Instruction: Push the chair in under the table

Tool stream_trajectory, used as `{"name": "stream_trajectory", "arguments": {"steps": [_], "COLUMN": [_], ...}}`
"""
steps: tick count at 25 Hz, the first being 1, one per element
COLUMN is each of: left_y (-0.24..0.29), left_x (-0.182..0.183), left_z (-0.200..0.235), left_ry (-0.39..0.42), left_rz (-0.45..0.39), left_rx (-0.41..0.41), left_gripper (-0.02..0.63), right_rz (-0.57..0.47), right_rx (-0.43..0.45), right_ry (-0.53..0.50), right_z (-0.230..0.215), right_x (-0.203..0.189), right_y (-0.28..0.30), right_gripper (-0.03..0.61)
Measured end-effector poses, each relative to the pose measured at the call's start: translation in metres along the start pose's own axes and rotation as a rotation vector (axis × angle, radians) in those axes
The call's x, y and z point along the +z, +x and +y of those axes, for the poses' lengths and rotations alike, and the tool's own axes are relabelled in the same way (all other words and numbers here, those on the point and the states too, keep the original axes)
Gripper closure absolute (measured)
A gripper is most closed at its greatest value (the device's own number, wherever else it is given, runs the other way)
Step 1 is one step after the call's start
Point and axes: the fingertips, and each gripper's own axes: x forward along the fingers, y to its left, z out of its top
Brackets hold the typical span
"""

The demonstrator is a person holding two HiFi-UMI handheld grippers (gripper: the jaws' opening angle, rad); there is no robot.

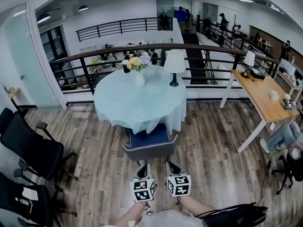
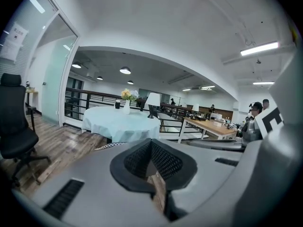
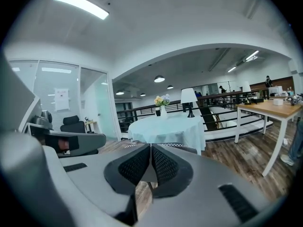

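Note:
A chair [image 1: 150,143] with a blue seat and a grey back stands at the near side of the round table [image 1: 137,103], which has a pale blue cloth. The seat is partly beneath the cloth's hem. My left gripper [image 1: 142,168] and right gripper [image 1: 172,166] sit side by side just behind the chair back, both shut with nothing between the pads. I cannot tell whether they touch it. In the left gripper view the shut left gripper [image 2: 151,148] points at the table [image 2: 118,119]. In the right gripper view the chair back's rim [image 3: 184,146] shows just past the shut right gripper [image 3: 151,155].
A flower vase [image 1: 138,69] and a lamp [image 1: 174,65] stand on the table. Black office chairs [image 1: 28,150] line the left side. A wooden desk [image 1: 265,96] and a seated person [image 1: 286,138] are at the right. A railing [image 1: 142,51] runs behind the table.

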Motion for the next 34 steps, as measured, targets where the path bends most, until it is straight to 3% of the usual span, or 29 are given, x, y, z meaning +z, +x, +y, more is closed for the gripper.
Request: {"name": "stream_trajectory", "arguments": {"steps": [12, 34], "left_y": [-0.004, -0.002], "left_x": [-0.015, -0.013], "left_z": [0.008, 0.002], "left_ry": [-0.02, -0.046], "left_rz": [0.039, 0.028], "left_rx": [-0.003, -0.015], "left_gripper": [0.609, 0.609], "right_rz": [0.025, 0.046], "right_rx": [0.031, 0.011], "right_ry": [-0.022, -0.055], "right_z": [0.012, 0.011], "right_x": [-0.004, -0.007], "right_y": [0.001, -0.006], "right_gripper": [0.561, 0.561]}}
